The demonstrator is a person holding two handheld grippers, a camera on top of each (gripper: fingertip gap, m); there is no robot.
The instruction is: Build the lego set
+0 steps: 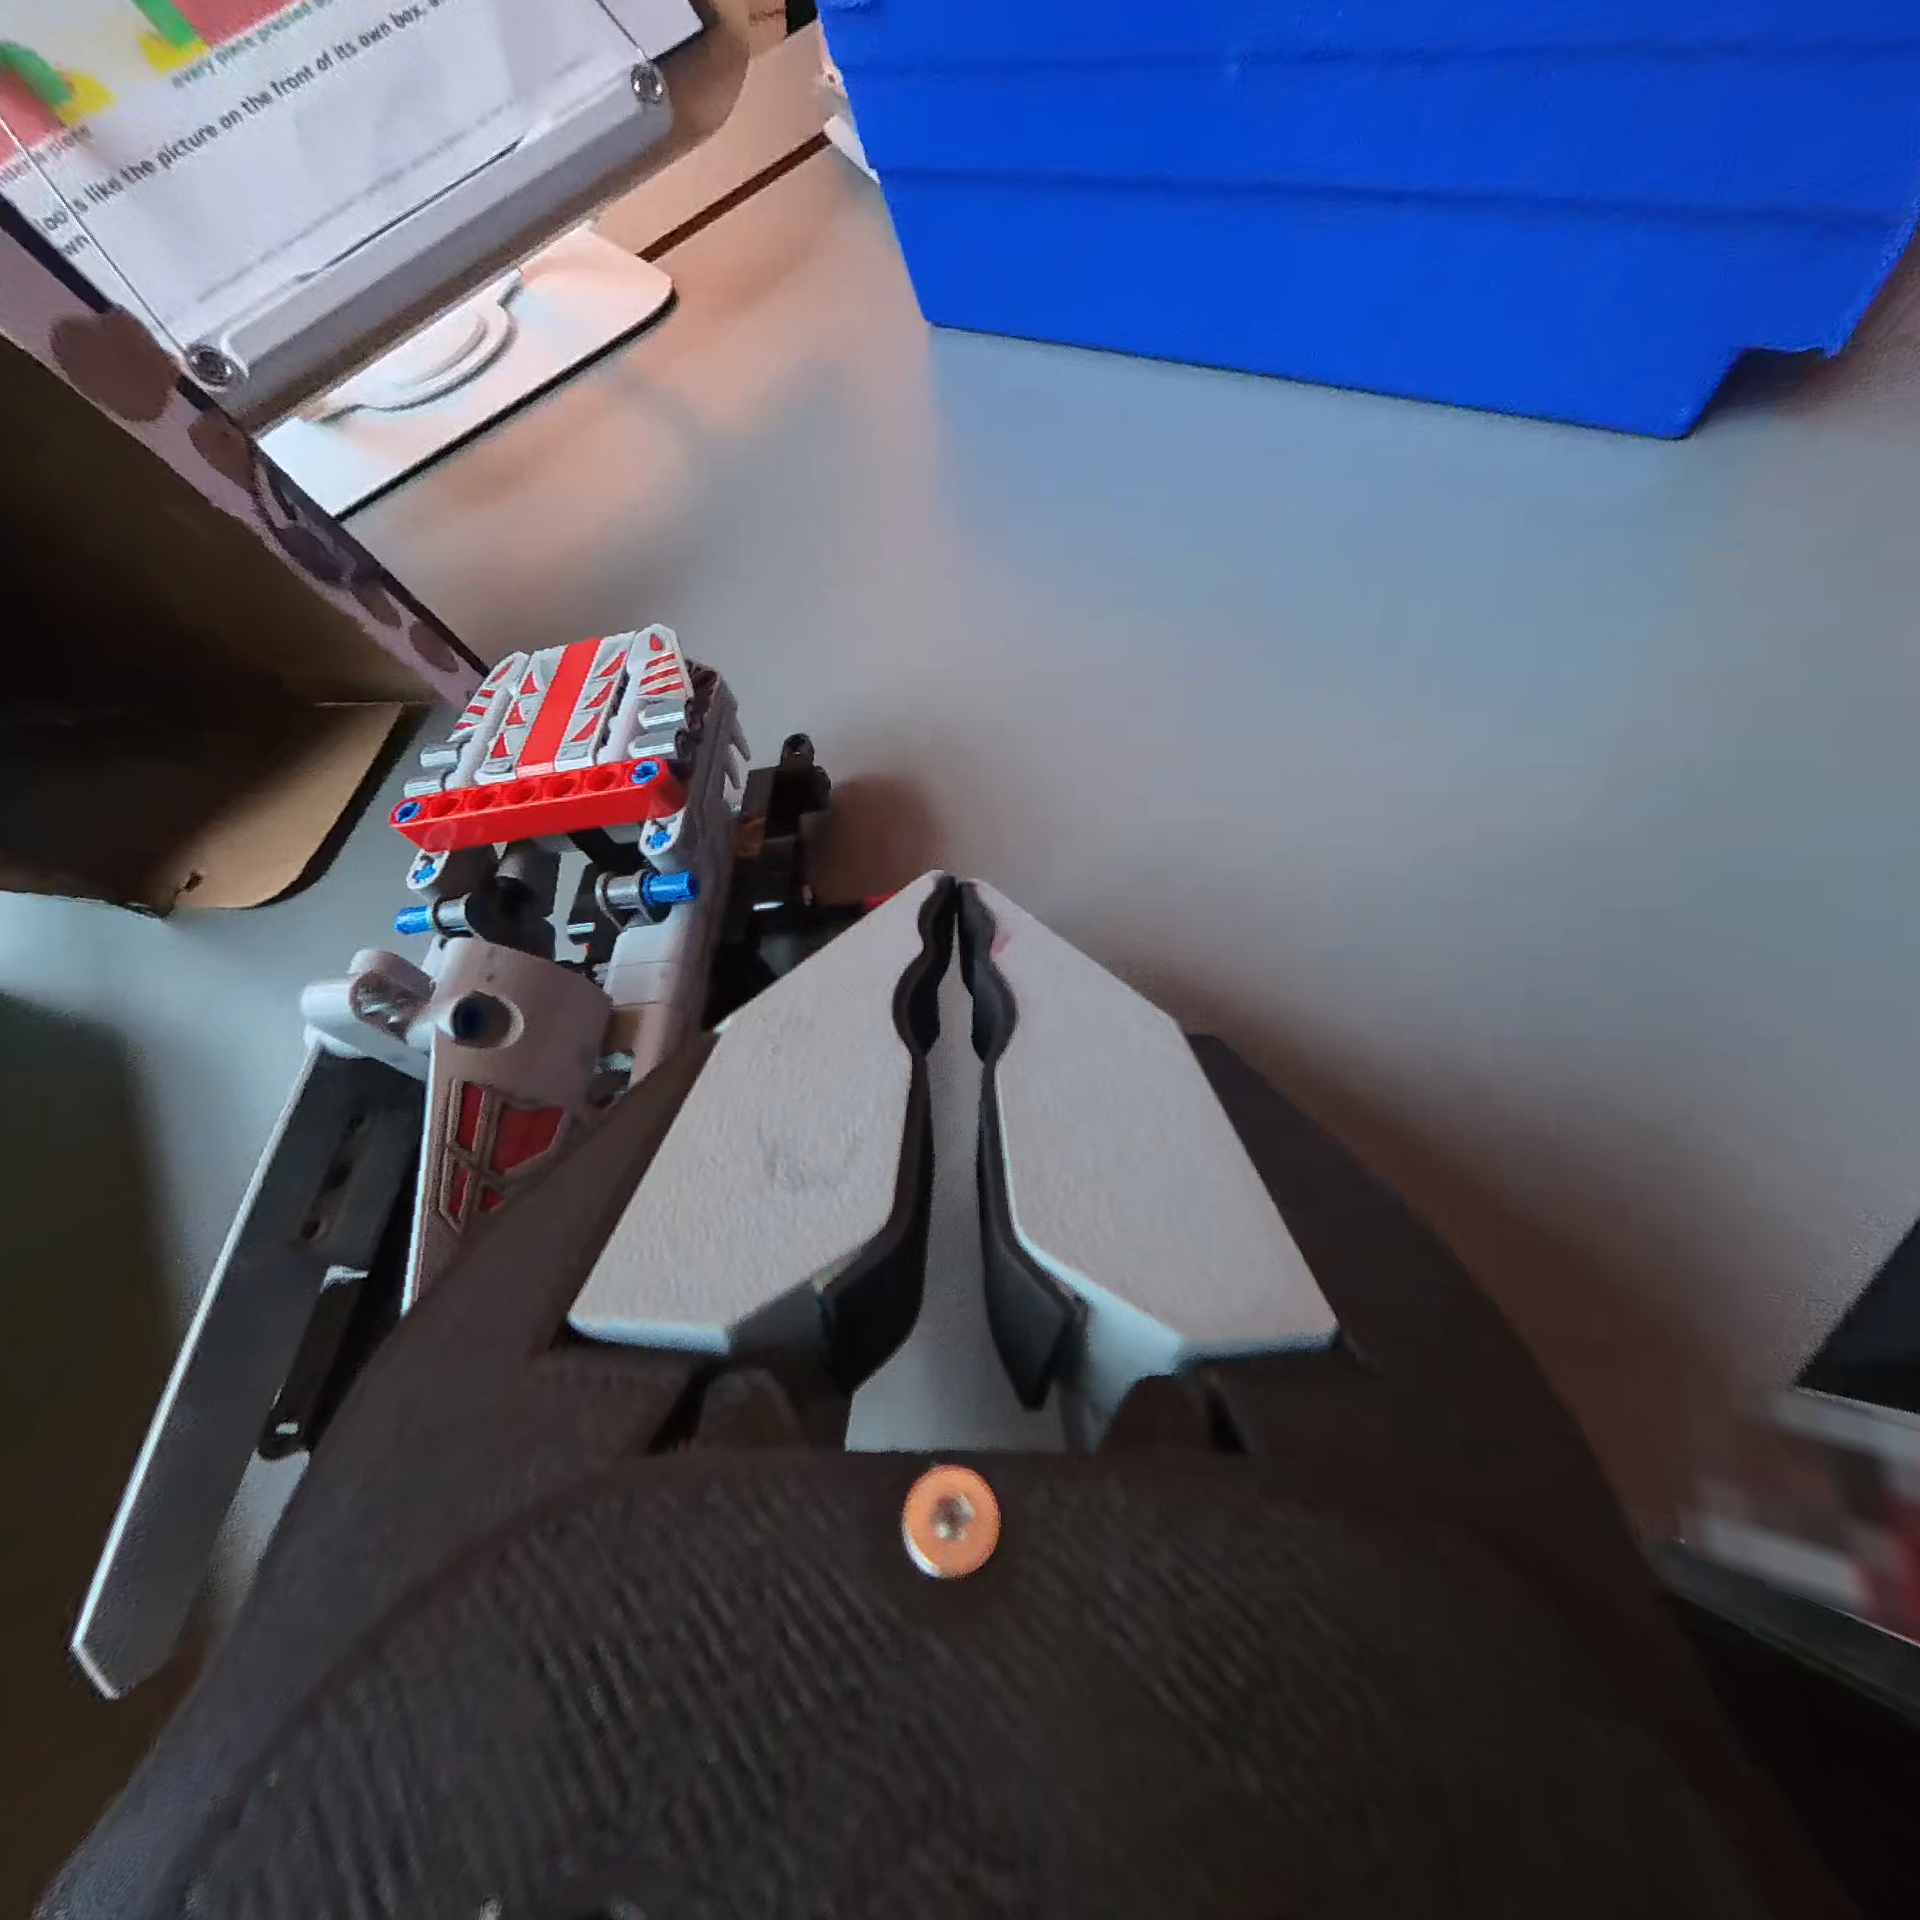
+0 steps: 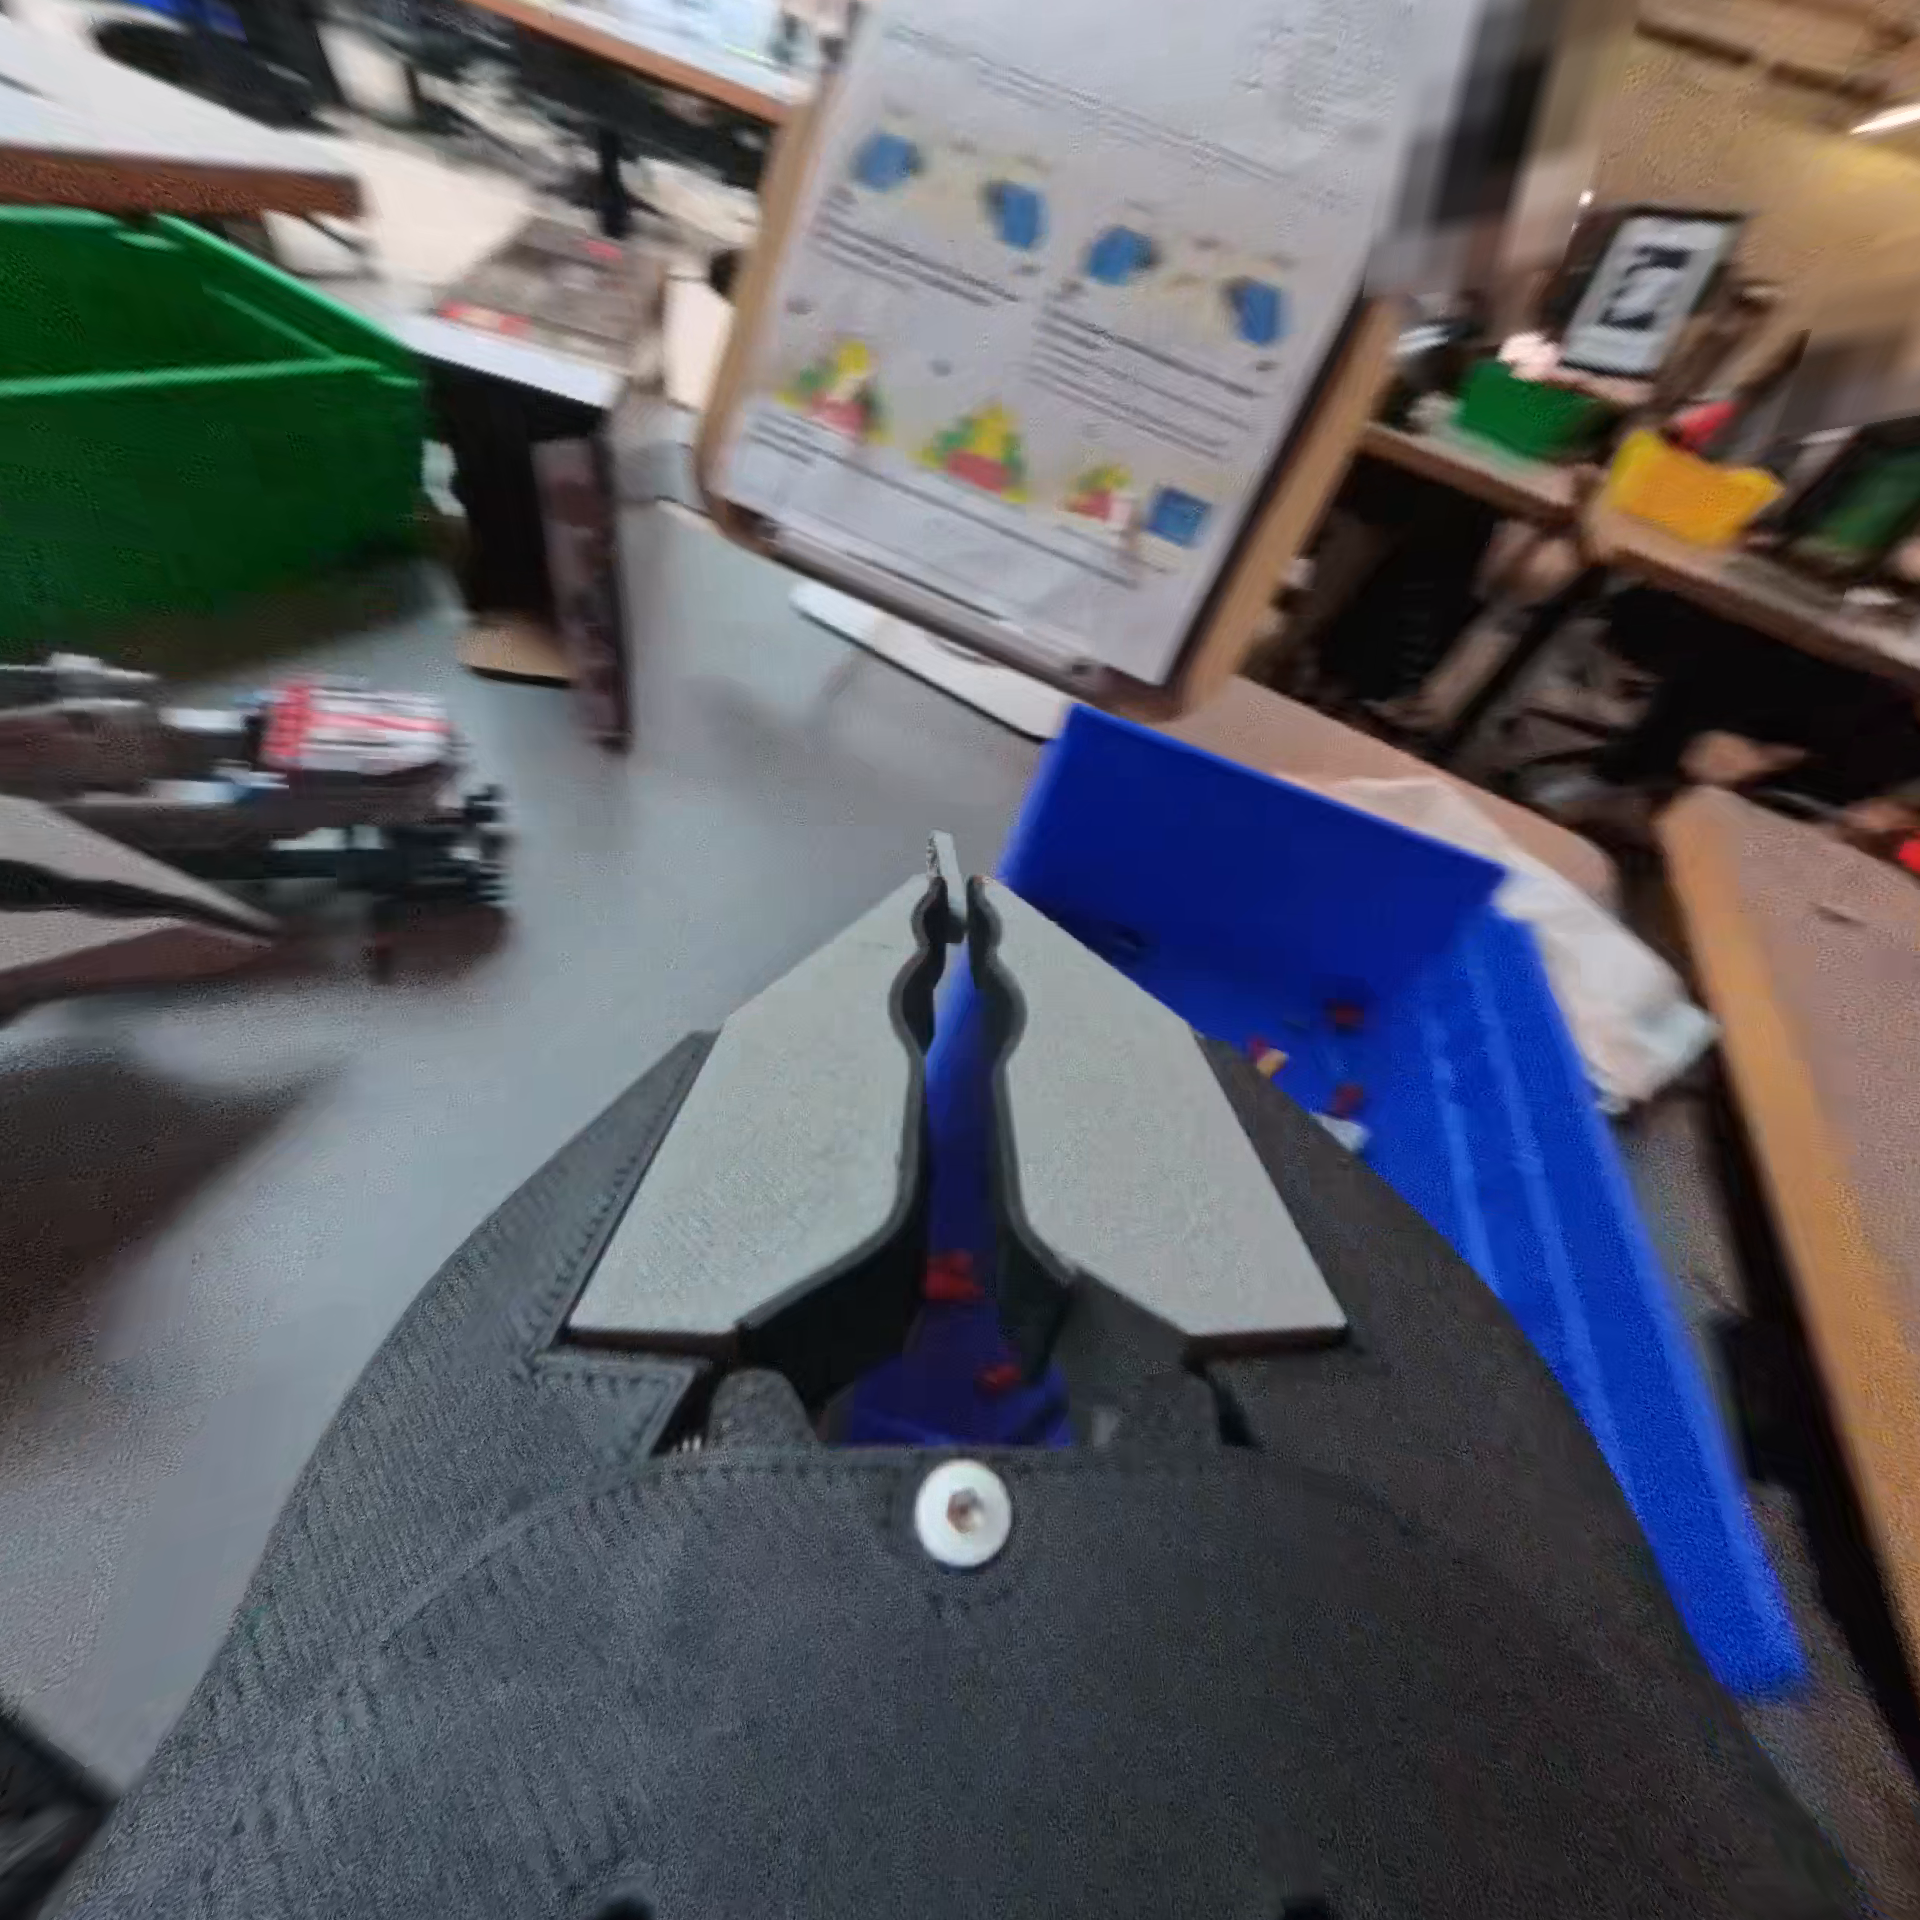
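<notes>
Bright, even daylight; right wrist view heavily motion-blurred, both edges wide-angle warped.

Left tool (image 1: 954,896) fingertips pressed together, right tool (image 2: 956,896) tips pinching something small and grey

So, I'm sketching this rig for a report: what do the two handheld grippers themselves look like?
Both look alike. The left gripper and right gripper each have a black, ribbed 3D-printed body with one silver screw in the middle, and two flat grey wedge-shaped fingers lined with wavy black pads. No cables or sleeves show.
</notes>
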